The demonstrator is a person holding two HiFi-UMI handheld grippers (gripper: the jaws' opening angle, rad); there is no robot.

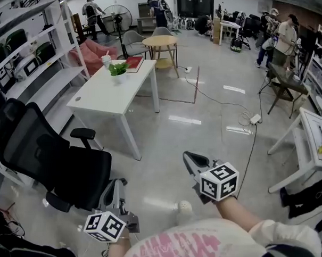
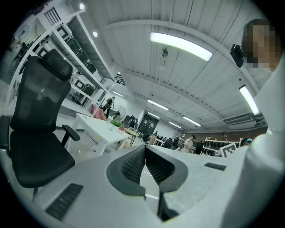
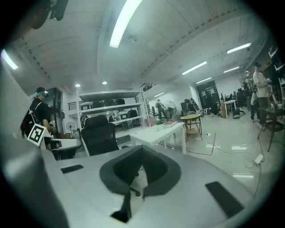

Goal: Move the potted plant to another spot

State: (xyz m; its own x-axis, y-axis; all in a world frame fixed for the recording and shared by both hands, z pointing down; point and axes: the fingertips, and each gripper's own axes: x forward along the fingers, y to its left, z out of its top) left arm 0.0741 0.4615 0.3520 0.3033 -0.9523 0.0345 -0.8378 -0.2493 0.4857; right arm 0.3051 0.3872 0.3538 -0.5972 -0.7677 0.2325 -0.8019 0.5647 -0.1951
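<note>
Two grippers were held low and near the person's body, well apart from the white rectangular desk across the glossy grey floor. The left gripper had its jaws closed tip to tip with nothing between them, and so did the right gripper. The small green potted plant in its white pot stood near the far end of the desk, just beside a red book and a white cup. A black mesh office chair stood between the left gripper and the desk. Beyond the desk's far end was a round wooden table. Several people stood at the far side of the room.
</note>
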